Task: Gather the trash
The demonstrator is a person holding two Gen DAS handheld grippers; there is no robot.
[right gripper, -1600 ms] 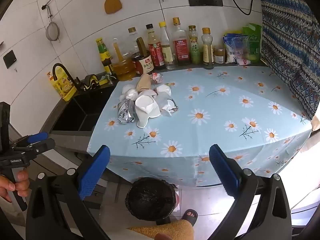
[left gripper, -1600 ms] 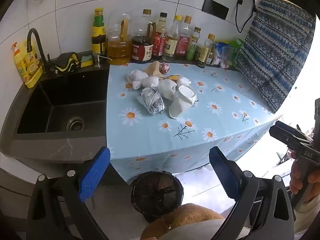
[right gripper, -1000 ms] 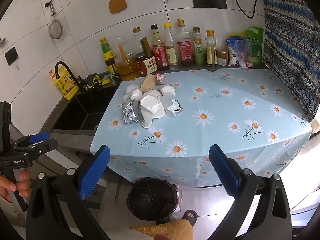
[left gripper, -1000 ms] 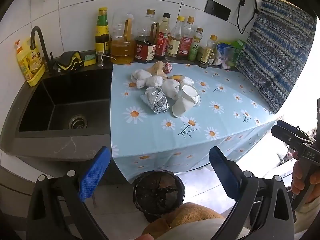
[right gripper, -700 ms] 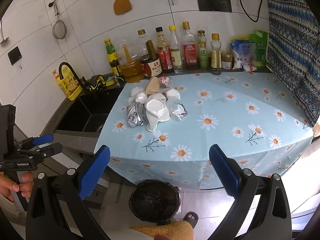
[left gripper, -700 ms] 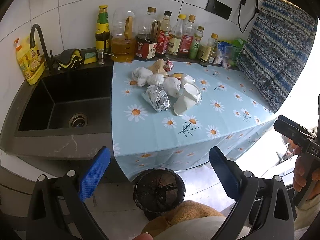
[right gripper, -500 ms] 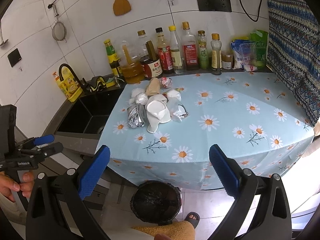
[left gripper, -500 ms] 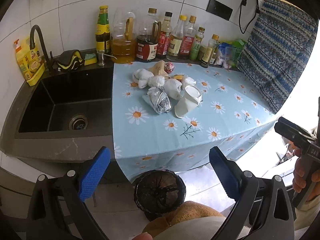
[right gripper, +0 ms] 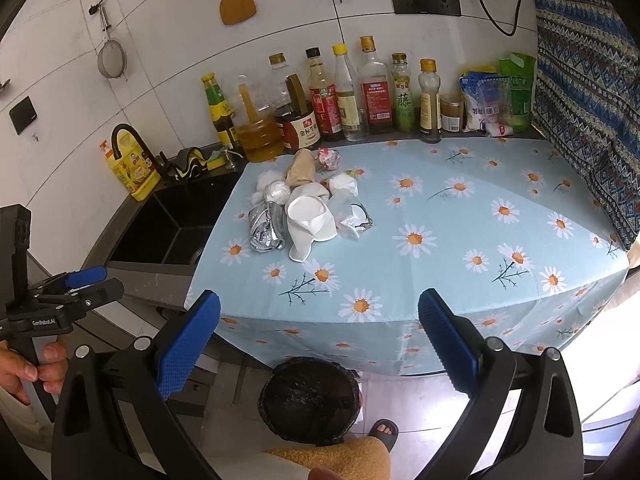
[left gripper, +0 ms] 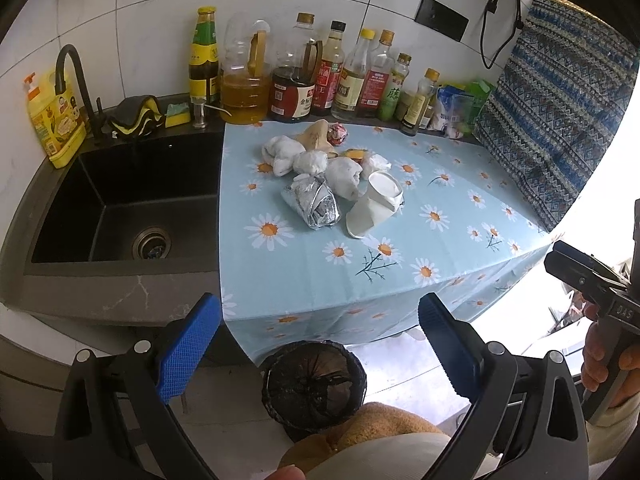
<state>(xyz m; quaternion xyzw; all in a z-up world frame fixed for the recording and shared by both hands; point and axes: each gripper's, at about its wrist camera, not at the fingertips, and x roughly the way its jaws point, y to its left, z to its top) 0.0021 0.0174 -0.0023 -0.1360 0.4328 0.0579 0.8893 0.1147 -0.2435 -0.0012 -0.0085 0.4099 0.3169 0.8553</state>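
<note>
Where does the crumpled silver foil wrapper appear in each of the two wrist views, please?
Left wrist view: the crumpled silver foil wrapper lies just above centre, at the near edge of the trash pile, left of the tipped white paper cup.
Right wrist view: the wrapper lies left of centre, again on the cup's left.
Shared landmark: the black-lined round trash bin on the floor below the table edge.

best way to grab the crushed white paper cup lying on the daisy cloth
Grip the white paper cup across its narrow base end, which points toward the counter's front edge. It lies on its side with the dented mouth facing the bottles, the foil wrapper beside it on the sink side and clear plastic on the other. The base end is clear, so probably come from above and in front.
</note>
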